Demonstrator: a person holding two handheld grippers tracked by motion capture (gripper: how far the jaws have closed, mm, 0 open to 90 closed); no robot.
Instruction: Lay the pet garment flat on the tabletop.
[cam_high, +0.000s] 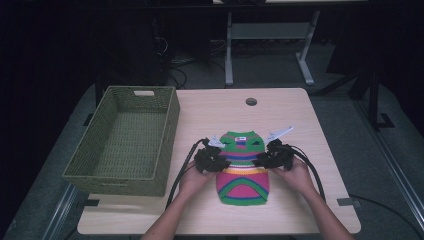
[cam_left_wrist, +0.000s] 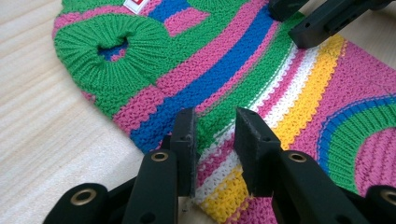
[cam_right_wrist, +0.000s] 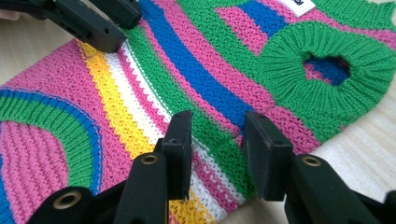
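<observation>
— Sweater (cam_high: 243, 167) lay flat on the tabletop (cam_high: 290, 112), right of the basket (cam_high: 125, 140)?
— Yes. I had the left gripper (cam_left_wrist: 215, 140) and right gripper (cam_right_wrist: 217, 140) at its side edges, fingers narrowly parted.

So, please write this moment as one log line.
left tool: open, at sweater edge | right tool: open, at opposite edge | basket: nothing inside

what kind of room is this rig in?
Likely a lab or workshop, not a home: a bare wooden table with a cable hole, loose cables on the dark floor, and a metal-framed bench behind.
</observation>
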